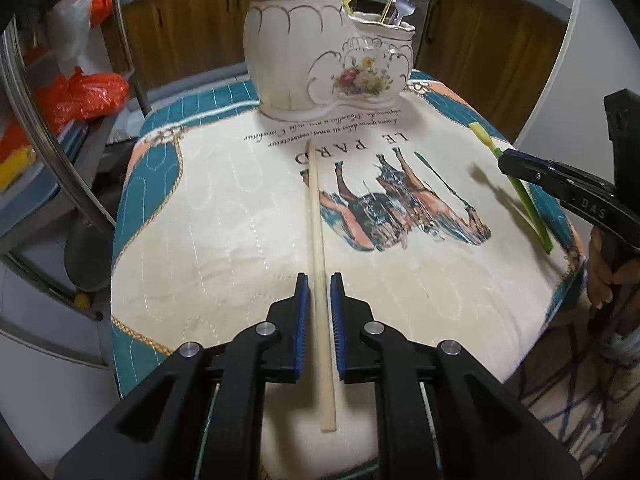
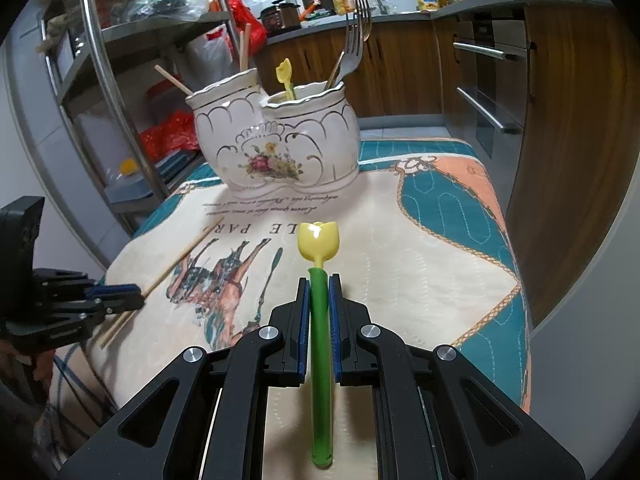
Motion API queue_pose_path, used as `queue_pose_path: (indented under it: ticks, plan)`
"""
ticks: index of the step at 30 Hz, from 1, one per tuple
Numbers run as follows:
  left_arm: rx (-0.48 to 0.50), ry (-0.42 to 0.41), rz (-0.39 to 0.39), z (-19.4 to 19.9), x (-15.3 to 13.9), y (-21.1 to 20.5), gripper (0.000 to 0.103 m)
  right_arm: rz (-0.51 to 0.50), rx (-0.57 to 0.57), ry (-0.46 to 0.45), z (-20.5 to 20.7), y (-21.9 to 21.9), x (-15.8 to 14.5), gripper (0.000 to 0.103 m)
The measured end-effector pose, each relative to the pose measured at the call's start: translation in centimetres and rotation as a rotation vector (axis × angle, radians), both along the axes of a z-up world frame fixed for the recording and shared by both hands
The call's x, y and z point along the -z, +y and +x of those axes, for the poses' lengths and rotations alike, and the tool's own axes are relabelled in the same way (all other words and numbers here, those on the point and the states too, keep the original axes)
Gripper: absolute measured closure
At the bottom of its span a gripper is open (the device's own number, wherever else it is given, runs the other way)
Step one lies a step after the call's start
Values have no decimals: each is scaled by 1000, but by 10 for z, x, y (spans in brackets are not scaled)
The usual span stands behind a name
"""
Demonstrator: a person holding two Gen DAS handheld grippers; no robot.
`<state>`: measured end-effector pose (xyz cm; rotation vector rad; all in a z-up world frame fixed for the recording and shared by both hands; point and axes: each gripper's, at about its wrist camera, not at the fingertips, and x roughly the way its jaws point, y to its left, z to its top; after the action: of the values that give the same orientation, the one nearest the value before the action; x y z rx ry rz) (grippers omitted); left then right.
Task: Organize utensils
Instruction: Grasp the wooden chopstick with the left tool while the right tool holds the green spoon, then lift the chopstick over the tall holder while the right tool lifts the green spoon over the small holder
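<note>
Nearest the left wrist camera, the left gripper (image 1: 319,280) has its jaws drawn in narrow around a wooden chopstick (image 1: 318,248), the blue pads close on either side of the shaft; whether they press on it the view does not settle. The chopstick's long axis runs straight away from the camera toward the ceramic holder (image 1: 320,52), its near end lying past the pads on the quilted cloth (image 1: 208,240) and its far tip stopping short of the holder's base, on the printed lettering. To the left of the chopstick the cloth is bare out to its teal border, where the table edge drops off beside a metal rack (image 1: 60,152) (orange bags sit on its shelves).

In the right wrist view the left gripper appears at the far left edge, low over the cloth, with the chopstick slanting up and to the right from it. Centre frame, the right gripper (image 2: 319,280) is clamped on the green handle of a tulip-shaped spoon (image 2: 319,240). The spoon points forward along the fingers, yellow bowl ahead toward the holder (image 2: 280,140) and green end trailing back under the camera. Open cloth lies between the spoon's bowl and the holder. The holder's left pot carries chopsticks, the right one forks (image 2: 356,40) and another yellow spoon (image 2: 285,74). Further right the cloth is clear up to its teal and peach border, with wooden cabinets (image 2: 560,140) close beyond that edge.
</note>
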<state>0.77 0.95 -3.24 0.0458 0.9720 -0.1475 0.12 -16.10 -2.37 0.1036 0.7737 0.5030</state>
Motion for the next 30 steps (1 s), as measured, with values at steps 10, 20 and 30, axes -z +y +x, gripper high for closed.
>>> queue_pose_path:
  ticks: [10,20,30]
  plan:
    - [8,-121,-3,-7,5,5,97,-2,-4,-58,-7,3,-7,93]
    - [153,-305,-135,-29,-31,24,97,23,-11,-134,-10,7,-24,93]
    - [115,-640,-345,2,-103,66,97,73,15,-255,4,16,-62,93]
